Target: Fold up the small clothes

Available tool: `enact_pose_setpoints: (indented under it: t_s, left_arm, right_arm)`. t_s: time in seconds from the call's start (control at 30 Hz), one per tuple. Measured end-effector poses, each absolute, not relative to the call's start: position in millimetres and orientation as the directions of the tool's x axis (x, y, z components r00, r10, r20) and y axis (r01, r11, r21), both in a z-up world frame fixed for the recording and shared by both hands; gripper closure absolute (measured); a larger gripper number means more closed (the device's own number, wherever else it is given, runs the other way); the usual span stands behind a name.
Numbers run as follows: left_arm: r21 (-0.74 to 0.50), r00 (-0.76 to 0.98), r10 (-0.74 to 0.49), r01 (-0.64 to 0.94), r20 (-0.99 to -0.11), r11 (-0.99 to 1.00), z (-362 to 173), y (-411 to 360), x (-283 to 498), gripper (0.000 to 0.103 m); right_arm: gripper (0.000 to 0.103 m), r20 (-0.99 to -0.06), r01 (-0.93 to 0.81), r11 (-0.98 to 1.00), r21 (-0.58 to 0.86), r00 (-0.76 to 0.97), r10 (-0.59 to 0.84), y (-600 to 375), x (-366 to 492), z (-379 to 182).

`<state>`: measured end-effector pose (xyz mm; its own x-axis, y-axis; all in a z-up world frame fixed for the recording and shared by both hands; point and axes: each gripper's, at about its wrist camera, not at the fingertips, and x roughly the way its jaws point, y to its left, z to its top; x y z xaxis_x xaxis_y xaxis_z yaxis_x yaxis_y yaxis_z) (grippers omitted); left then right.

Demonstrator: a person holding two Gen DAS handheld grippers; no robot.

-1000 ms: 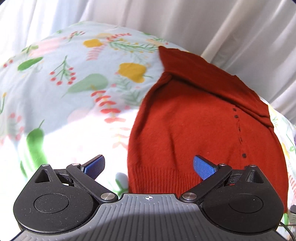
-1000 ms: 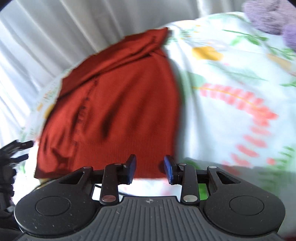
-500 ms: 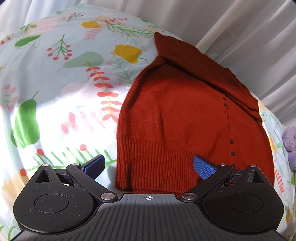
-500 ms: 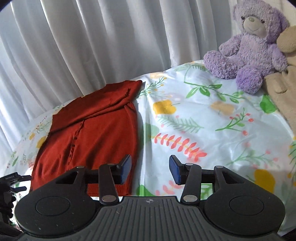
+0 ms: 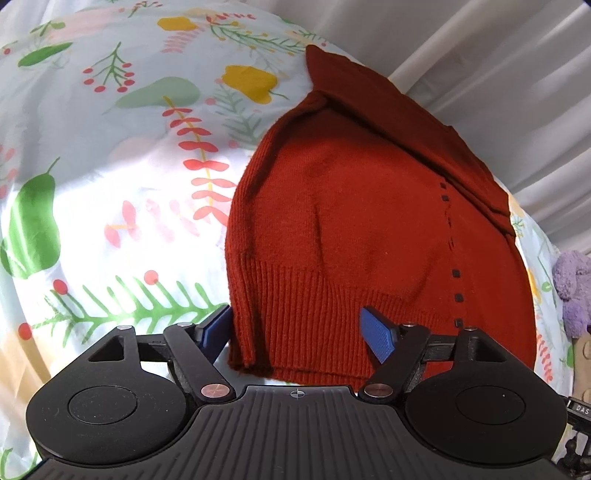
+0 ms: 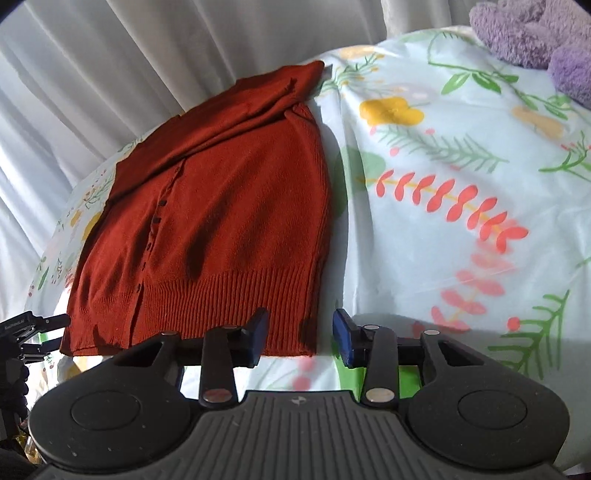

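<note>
A rust-red knit cardigan lies flat on the floral bedsheet, sleeves folded across its top, ribbed hem toward me. My left gripper hovers over the hem's left corner. Its jaws are closing with the corner between the blue pads, which are not pressing on it. In the right wrist view the same cardigan fills the left half. My right gripper is at the hem's right corner, jaws closing, the corner's edge in the gap and not pinched. The left gripper's body shows at the hem's far side.
White curtains hang behind the bed's far edge. A purple plush toy sits at the back right of the sheet; the purple toy also shows beside something beige. Bare floral sheet spreads right of the cardigan.
The left jaws have narrowed around the hem's left corner. The right gripper pulled back and up, showing the plush toy, then dropped back to the hem's right corner.
</note>
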<state>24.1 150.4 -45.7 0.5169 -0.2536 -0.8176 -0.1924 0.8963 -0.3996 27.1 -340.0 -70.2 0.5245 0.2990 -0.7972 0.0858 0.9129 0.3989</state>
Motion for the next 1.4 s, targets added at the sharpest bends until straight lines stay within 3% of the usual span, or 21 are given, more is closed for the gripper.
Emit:
enact_pose_setpoints:
  t_s: [0.1, 0.13, 0.2, 0.23, 0.3, 0.4, 0.83, 1.03, 1.4]
  left_arm:
    - [-0.397, 0.514, -0.254, -0.19, -0.819, 0.898, -46, 153, 25, 0.044]
    - [-0.395, 0.513, -0.251, -0.192, -0.821, 0.898, -46, 155, 25, 0.048]
    - [-0.396, 0.503, -0.255, -0.194, -0.826, 0.898, -47, 156, 26, 0.066]
    - [-0.388, 0.499, -0.249, -0.198, -0.83, 0.9, -47, 157, 25, 0.068]
    - [-0.372, 0.488, -0.238, -0.199, -0.84, 0.907, -48, 158, 27, 0.084]
    - [-0.387, 0.485, -0.247, -0.213, -0.839, 0.897, -50, 162, 28, 0.092]
    - [-0.58, 0.676, -0.338, -0.164, -0.656, 0.798, 10, 174, 50, 0.094]
    - [-0.582, 0.708, -0.33, -0.14, -0.624, 0.801, 22, 173, 90, 0.094]
    - [-0.48, 0.69, -0.276, -0.119, -0.669, 0.869, 9, 165, 160, 0.094]
  right_arm:
    - [0.09, -0.799, 0.086, 0.911, 0.404, 0.517, 0.306, -337, 28, -74]
    - [0.092, -0.801, 0.088, 0.911, 0.402, 0.517, 0.303, -338, 29, -74]
    - [0.098, -0.799, 0.083, 0.911, 0.404, 0.517, 0.308, -338, 30, -73]
    - [0.098, -0.797, 0.08, 0.91, 0.407, 0.518, 0.311, -338, 31, -73]
    - [0.098, -0.794, 0.081, 0.905, 0.417, 0.518, 0.319, -339, 31, -73]
    - [0.098, -0.774, 0.096, 0.876, 0.473, 0.52, 0.362, -345, 31, -74]
    - [0.1, -0.539, 0.048, 0.671, 0.74, 0.639, 0.549, -377, 51, -55]
    - [0.101, -0.497, 0.023, 0.685, 0.728, 0.706, 0.505, -375, 88, -40]
    - [0.103, -0.583, 0.073, 0.856, 0.511, 0.761, 0.283, -350, 158, -28]
